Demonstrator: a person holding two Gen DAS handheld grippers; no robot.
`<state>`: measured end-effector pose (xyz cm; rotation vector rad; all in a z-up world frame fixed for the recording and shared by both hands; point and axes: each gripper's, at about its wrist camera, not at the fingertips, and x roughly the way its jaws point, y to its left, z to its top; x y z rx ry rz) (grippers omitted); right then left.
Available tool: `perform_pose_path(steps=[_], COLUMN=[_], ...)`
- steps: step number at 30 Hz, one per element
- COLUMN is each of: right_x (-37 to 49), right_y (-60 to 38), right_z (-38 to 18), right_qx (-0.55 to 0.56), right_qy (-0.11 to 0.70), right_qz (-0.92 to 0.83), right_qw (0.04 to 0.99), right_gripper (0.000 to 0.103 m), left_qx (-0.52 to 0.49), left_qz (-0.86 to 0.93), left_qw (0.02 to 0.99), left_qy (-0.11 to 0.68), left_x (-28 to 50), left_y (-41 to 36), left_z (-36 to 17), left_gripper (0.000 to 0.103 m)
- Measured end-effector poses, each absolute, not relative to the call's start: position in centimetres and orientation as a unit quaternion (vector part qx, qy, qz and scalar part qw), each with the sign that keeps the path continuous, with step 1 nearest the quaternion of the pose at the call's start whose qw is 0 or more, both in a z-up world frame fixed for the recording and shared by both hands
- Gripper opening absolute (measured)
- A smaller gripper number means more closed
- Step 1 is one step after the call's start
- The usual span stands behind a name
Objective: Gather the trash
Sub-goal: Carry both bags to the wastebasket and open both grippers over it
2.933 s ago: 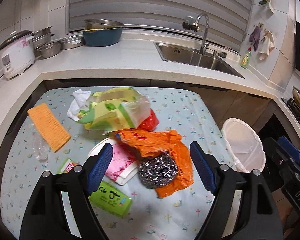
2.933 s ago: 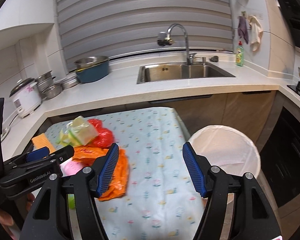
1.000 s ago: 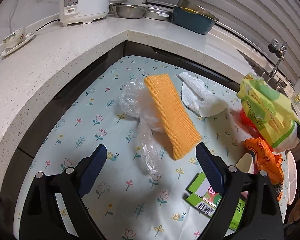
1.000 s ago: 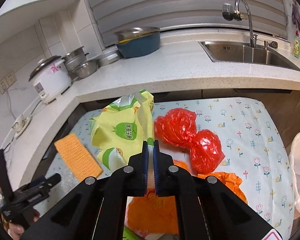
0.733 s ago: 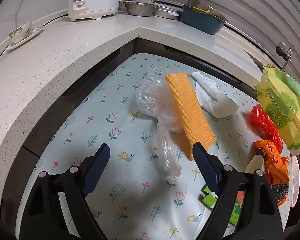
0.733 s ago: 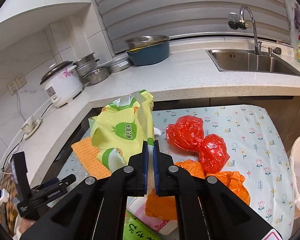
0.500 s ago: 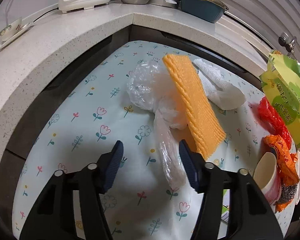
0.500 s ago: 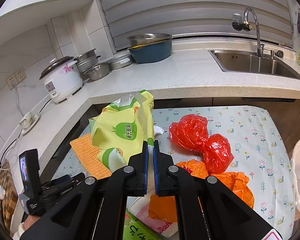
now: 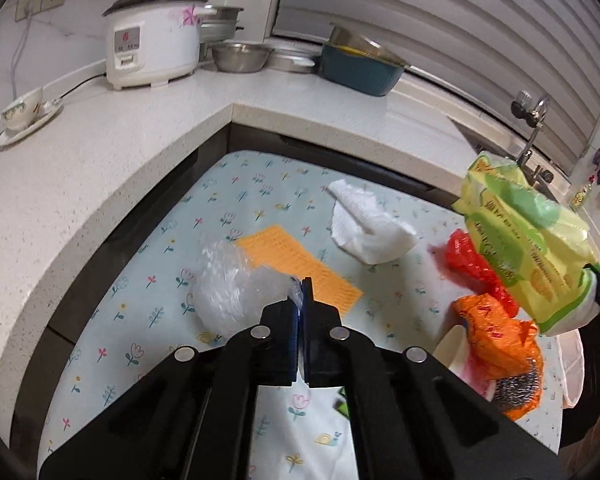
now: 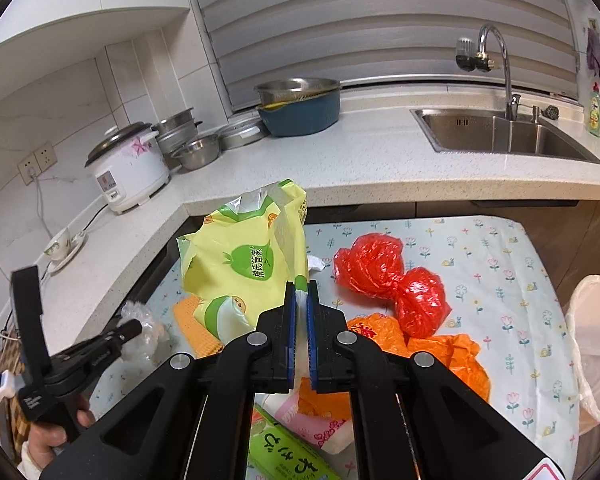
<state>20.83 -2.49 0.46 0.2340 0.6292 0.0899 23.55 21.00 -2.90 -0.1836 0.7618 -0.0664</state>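
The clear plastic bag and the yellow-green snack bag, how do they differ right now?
The clear plastic bag is see-through and unprinted; the yellow-green snack bag is opaque with printed lettering. The clear plastic bag is crumpled into a wad low over the flowered table; the yellow-green snack bag is larger and held up. Shared: each is pinched in a shut gripper, left gripper and right gripper.

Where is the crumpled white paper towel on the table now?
In the left wrist view, the crumpled white paper towel lies at the far side of the floral tablecloth, between the orange ribbed cloth and the red plastic bag.
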Motion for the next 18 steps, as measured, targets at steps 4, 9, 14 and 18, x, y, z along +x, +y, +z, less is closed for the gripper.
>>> perform_pose_path(steps=[4,9,14,18], right_x=[18.5,15.4,12.1,9.6], right_y=[-4.2,-7.4,-11.2,-14.3], right_z=[1.9,3.3,4.1,3.7], right_qx=[0.122,0.137,0.149,0.164], right_qy=[0.293,0.276,0.262,0.261], right_qz=[0.033,0.011,-0.017,-0.041], right_qw=[0.948,0.951,0.953,0.951], right_gripper=[0.005,0.005,0.005,0.005], left_qx=[-0.081,-0.064,-0.046,-0.023], left_qz=[-0.068,-0.126,-0.172,-0.206], left_qw=[0.932,0.932,0.927,0.922], left_qy=[0.347,0.334,0.329,0.328], left_x=[21.9,19.6,17.4,15.7], left_y=[17.9,13.0,8.0,3.6], left_z=[0.3,2.6,3.9,4.5], left_gripper=[0.001,0.001,0.001,0.001])
